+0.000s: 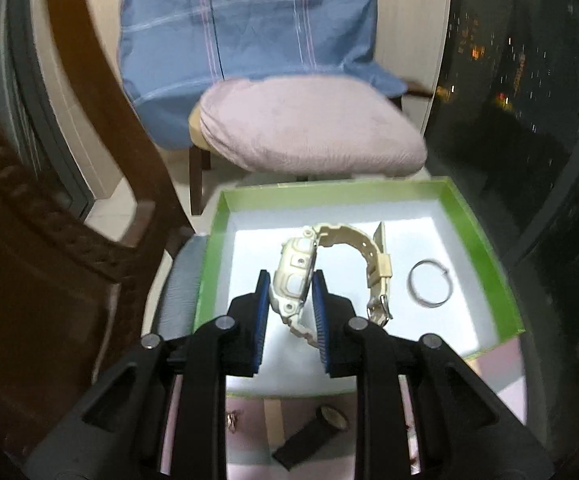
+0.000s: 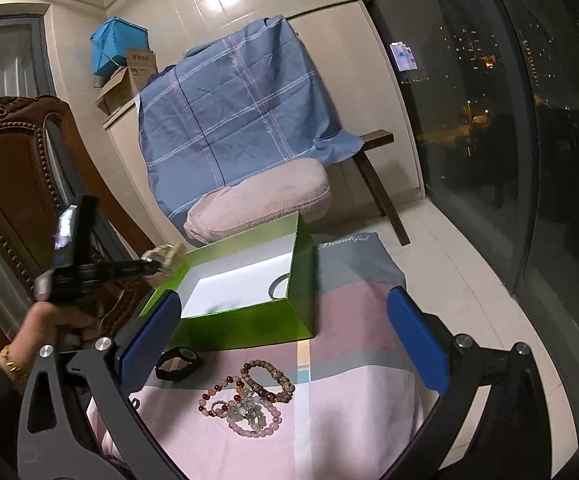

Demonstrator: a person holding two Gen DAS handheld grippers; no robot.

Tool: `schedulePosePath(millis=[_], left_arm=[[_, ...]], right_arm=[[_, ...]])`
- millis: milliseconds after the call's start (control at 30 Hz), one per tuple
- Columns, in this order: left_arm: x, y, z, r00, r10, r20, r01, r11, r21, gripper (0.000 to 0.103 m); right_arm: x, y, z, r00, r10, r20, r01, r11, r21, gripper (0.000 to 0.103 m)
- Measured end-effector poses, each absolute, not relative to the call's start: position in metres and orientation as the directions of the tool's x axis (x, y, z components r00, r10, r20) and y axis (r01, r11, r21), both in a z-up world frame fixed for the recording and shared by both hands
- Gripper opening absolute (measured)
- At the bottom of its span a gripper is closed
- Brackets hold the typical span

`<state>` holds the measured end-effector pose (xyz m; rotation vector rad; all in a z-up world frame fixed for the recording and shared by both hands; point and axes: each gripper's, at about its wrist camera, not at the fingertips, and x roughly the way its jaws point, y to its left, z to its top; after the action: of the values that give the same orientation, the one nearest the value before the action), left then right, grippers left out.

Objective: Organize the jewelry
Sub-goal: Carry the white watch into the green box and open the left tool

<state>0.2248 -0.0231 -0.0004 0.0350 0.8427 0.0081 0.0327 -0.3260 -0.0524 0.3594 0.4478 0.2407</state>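
Note:
My left gripper (image 1: pixel 290 280) is shut on the case of a cream wristwatch (image 1: pixel 353 240), holding it over the white floor of an open green box (image 1: pixel 485 264). A thin silver bangle (image 1: pixel 429 284) lies inside the box at the right. In the right wrist view the left gripper (image 2: pixel 157 266) holds the watch (image 2: pixel 167 256) at the box's (image 2: pixel 249 320) left rim. My right gripper (image 2: pixel 283 340) stands open with nothing between its fingers, low over the table in front of the box. Below it lie a black watch (image 2: pixel 179 362) and several beaded bracelets (image 2: pixel 249 396).
A pink and grey cloth (image 2: pixel 349 320) covers the small table. Behind it stands a chair with a pink cushion (image 2: pixel 257 200) and blue plaid fabric (image 2: pixel 229 120). A carved wooden chair back (image 2: pixel 5 168) rises at the left. Dark window glass (image 2: pixel 489 160) runs along the right.

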Motion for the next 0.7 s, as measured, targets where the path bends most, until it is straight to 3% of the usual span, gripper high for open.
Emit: schedulePosePath(millis=[67,133,167,300,333,400,567,700], left_arm=[[0.235,-0.025,-0.010,0.648,0.033,-0.761,0.014,0.998,0.055,0.025],[0.240,-0.023,-0.012,0.651,0.049,-0.757,0.001,0.998,0.066,0.041],[0.240,-0.021,-0.010,0.657,0.047,-0.753,-0.002,0.998,0.061,0.055],[0.210,-0.017,0.019,0.709,-0.005,-0.705,0.021,1.000,0.013,0.059],[0.193,-0.015,0.034,0.740,-0.023,-0.672,0.031,1.000,0.001,0.063],[0.156,-0.011,0.056,0.791,-0.049,-0.609,0.047,0.999,-0.020,0.082],[0.054,0.004,0.081,0.869,-0.091,-0.486,0.081,0.996,-0.042,0.087],[-0.001,0.019,0.053,0.867,-0.100,-0.488,0.050,0.992,-0.116,0.088]], right_arm=[[0.035,-0.329,-0.052,0.871,0.308,-0.381,-0.147,0.906,0.396,0.100],[0.034,-0.330,-0.052,0.873,0.307,-0.379,-0.146,0.906,0.398,0.100],[0.035,-0.330,-0.051,0.873,0.307,-0.380,-0.146,0.906,0.397,0.100],[0.033,-0.331,-0.050,0.873,0.312,-0.375,-0.156,0.906,0.392,0.100],[0.030,-0.331,-0.048,0.875,0.314,-0.370,-0.162,0.907,0.388,0.100],[0.028,-0.331,-0.047,0.877,0.314,-0.364,-0.168,0.909,0.382,0.100],[0.022,-0.329,-0.043,0.879,0.319,-0.355,-0.183,0.912,0.366,0.100],[0.016,-0.325,-0.041,0.885,0.319,-0.341,-0.197,0.917,0.346,0.100]])
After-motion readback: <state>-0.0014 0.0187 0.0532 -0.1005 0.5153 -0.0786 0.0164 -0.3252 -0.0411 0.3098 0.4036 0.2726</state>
